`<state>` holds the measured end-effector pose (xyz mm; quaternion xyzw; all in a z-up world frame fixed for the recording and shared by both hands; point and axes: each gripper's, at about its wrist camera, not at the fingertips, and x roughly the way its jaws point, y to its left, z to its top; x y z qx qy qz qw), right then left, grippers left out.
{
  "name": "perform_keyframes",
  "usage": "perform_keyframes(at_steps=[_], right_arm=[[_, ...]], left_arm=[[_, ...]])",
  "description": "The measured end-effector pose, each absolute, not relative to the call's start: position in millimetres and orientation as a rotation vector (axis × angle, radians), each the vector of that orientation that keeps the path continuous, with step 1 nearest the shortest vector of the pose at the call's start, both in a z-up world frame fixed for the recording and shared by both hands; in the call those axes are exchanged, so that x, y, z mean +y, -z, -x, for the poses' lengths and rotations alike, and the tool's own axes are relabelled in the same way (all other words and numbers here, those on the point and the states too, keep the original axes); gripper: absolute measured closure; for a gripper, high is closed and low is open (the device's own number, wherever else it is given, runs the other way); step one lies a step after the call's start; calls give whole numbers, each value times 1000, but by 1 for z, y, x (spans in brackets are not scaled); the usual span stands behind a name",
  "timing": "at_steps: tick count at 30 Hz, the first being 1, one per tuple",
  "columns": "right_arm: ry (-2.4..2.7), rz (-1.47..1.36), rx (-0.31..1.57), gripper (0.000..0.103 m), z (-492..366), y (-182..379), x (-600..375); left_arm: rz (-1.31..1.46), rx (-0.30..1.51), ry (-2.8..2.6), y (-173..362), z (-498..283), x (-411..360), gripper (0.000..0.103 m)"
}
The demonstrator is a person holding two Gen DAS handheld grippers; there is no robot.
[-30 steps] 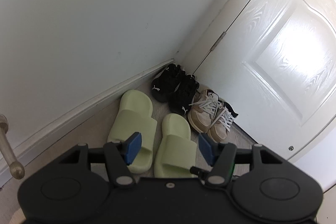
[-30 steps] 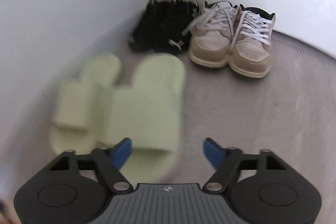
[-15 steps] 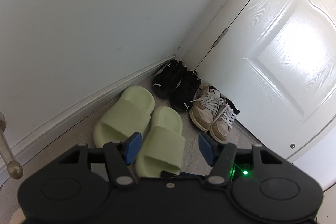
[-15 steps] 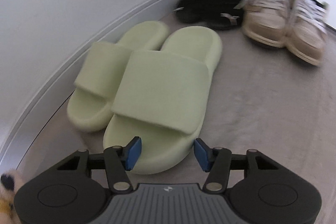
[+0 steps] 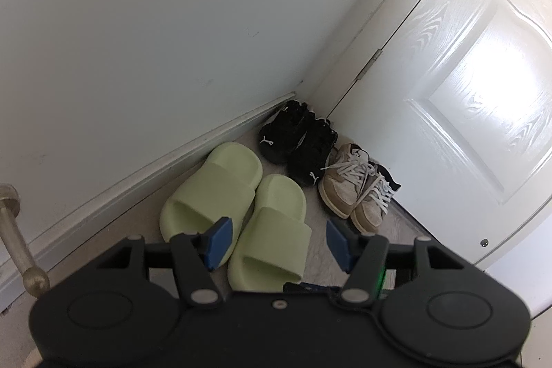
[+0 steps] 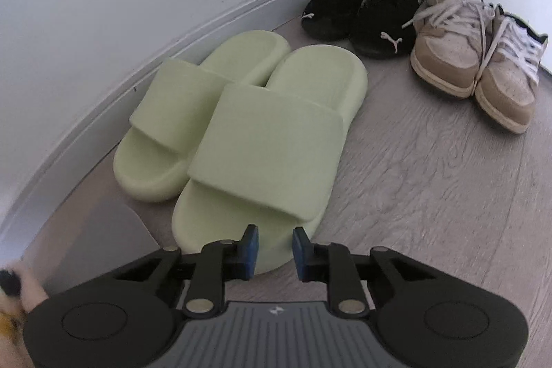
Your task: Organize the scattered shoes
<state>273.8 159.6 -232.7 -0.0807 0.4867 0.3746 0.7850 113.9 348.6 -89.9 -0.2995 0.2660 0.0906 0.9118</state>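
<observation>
A broad strip of bare grey wood-grain floor (image 6: pixel 431 195) is left open to the right of the pale green foam slides (image 6: pixel 248 126), reaching back to the beige lace-up sneakers (image 6: pixel 476 64). The left side is closed off by the white wall with its skirting board (image 6: pixel 103 64), against which the outer slide is set. The far corner is filled by the black trainers (image 6: pixel 362 12). Beyond the sneakers, passage is barred by the white panelled door (image 5: pixel 465 92).
</observation>
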Motion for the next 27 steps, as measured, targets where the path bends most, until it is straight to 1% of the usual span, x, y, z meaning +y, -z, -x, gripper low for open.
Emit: perform_keyframes(at_steps=[4, 10, 12, 13, 14, 16, 19, 24, 26, 27], right_arm=[[-797, 70, 1104, 81, -292, 237, 154], [-796, 16, 1105, 81, -293, 237, 147], [-779, -22, 1085, 77, -294, 235, 137], [-750, -52, 1066, 71, -294, 232, 126], [-718, -73, 1045, 68, -296, 229, 117], [-643, -128, 997, 58, -296, 221, 88], [-536, -209, 925, 55, -294, 204, 33], [-246, -235, 786, 54, -285, 168, -73], [-135, -294, 727, 49, -275, 148, -130], [-96, -312, 691, 40, -270, 139, -155]], left_arm=[[625, 552, -188, 93, -115, 348, 42], [597, 562, -184, 91, -120, 343, 42], [575, 563, -176, 87, -123, 339, 42], [564, 561, -172, 85, -123, 337, 42], [543, 558, -161, 81, -123, 333, 42], [503, 554, -134, 76, -126, 324, 42], [471, 555, -87, 74, -131, 307, 42], [455, 579, 36, 78, -148, 253, 42], [423, 585, 75, 73, -158, 230, 42], [409, 586, 91, 71, -163, 220, 42]])
